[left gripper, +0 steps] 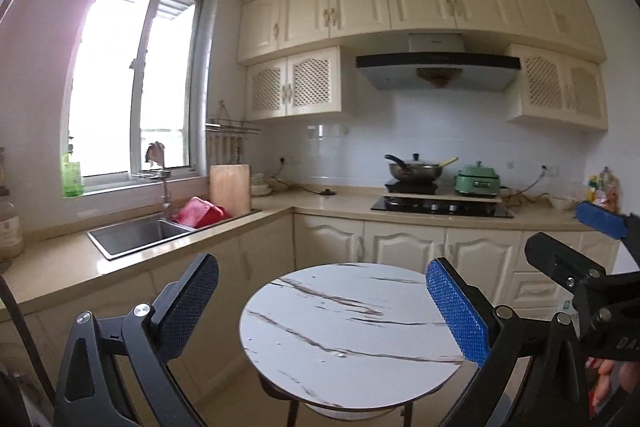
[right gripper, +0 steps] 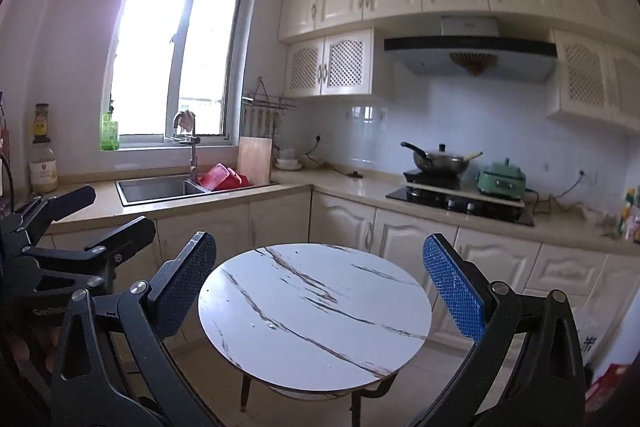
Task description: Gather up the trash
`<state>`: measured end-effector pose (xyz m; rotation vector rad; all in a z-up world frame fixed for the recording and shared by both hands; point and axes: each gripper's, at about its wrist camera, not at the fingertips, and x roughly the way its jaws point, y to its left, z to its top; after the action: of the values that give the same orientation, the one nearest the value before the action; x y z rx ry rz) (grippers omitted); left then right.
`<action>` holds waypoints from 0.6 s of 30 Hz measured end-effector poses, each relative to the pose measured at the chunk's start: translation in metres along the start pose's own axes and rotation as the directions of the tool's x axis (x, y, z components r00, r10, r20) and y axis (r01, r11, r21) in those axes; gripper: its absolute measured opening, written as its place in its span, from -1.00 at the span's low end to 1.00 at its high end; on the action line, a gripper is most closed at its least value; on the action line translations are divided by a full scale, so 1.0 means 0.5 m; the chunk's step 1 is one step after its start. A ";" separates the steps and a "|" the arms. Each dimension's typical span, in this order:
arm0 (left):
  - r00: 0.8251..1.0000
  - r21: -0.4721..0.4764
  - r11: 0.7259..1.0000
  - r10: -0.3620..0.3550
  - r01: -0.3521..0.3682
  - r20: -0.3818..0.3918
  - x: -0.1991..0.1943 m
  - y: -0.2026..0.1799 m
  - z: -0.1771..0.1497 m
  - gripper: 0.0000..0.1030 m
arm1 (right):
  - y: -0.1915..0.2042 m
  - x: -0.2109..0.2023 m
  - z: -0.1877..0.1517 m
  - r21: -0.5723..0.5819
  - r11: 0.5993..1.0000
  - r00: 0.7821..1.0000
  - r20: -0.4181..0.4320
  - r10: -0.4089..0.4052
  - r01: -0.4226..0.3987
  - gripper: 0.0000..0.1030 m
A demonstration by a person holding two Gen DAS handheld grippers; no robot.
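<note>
Both our left gripper (left gripper: 322,301) and right gripper (right gripper: 320,279) hang wide open, grasping nothing, over the bare round desk (left gripper: 352,367). No trash visible here, so we'd scan around before reaching.

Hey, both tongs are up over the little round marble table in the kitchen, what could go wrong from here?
1. The left tongs and right tongs hang open and empty, close side by side; they might knock together.
2. The round table shows no obvious trash, only tiny specks, so a sweep may collect nothing.
3. If either swings toward the counter, the wok on the stove has a protruding handle that could get bumped.
</note>
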<state>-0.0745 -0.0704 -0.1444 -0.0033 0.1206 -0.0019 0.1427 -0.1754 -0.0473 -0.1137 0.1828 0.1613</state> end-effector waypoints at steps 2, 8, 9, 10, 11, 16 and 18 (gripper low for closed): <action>1.000 -0.009 1.000 0.009 -0.009 -0.001 0.010 -0.015 0.001 0.99 | 0.013 -0.005 -0.002 -0.012 1.000 1.000 0.002 -0.005 0.005 1.00; 0.999 -0.017 0.999 0.043 -0.043 0.014 0.016 -0.045 0.015 0.99 | 0.004 -0.019 -0.014 0.013 1.000 1.000 0.014 -0.011 0.010 1.00; 0.999 -0.014 0.999 0.042 -0.042 0.020 0.019 -0.050 0.019 0.99 | -0.002 -0.023 -0.019 0.016 1.000 1.000 0.014 -0.010 0.009 1.00; 0.999 -0.014 0.999 0.040 -0.039 0.022 0.020 -0.055 0.017 0.99 | -0.005 -0.024 -0.021 0.021 1.000 1.000 0.014 -0.008 0.007 1.00; 0.999 -0.013 0.999 0.037 -0.037 0.021 0.022 -0.060 0.018 0.99 | -0.008 -0.026 -0.023 0.027 1.000 1.000 0.014 -0.007 0.007 1.00; 1.000 0.000 1.000 0.024 -0.024 0.014 0.031 -0.080 0.018 0.99 | -0.014 -0.031 -0.032 0.042 0.999 1.000 0.006 -0.008 0.007 1.00; 1.000 0.003 1.000 0.023 -0.023 0.007 0.036 -0.086 0.016 0.99 | -0.014 -0.033 -0.032 0.044 0.999 1.000 0.007 -0.008 0.007 1.00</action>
<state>-0.0556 -0.1134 -0.1383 0.0015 0.1136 0.0207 0.1254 -0.1869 -0.0591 -0.0704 0.1784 0.1502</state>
